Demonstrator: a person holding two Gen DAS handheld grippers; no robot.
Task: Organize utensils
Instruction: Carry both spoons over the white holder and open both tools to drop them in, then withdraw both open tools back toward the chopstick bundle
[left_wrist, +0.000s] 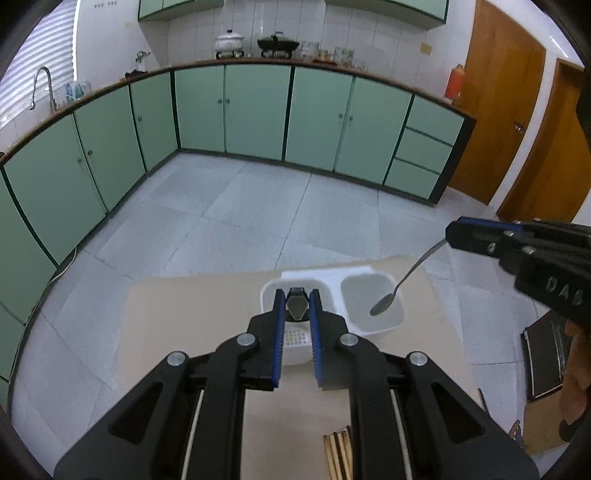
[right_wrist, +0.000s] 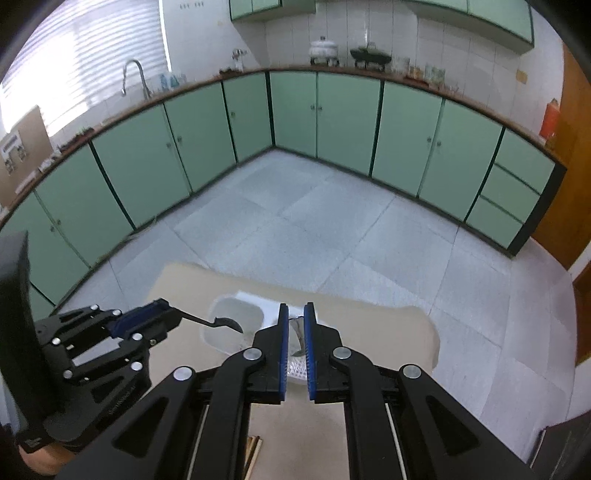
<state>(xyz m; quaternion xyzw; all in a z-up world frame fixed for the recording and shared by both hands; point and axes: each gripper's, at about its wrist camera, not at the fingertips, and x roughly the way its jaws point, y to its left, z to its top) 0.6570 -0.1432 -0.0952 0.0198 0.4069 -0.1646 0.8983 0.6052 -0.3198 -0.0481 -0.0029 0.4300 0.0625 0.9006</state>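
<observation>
Right tongs (left_wrist: 452, 236) clamped on a metal spoon (left_wrist: 400, 284), handle slanting down-left, bowl hanging just above the right white bin (left_wrist: 391, 325) at frame centre-right. Left tongs (left_wrist: 295, 299) pinching a dark scoop-like utensil (left_wrist: 297, 306), pointing straight ahead over the left white bin (left_wrist: 267, 295). Both bins side by side on the surface (left_wrist: 184, 314). Straight drops ahead, probably.
</observation>
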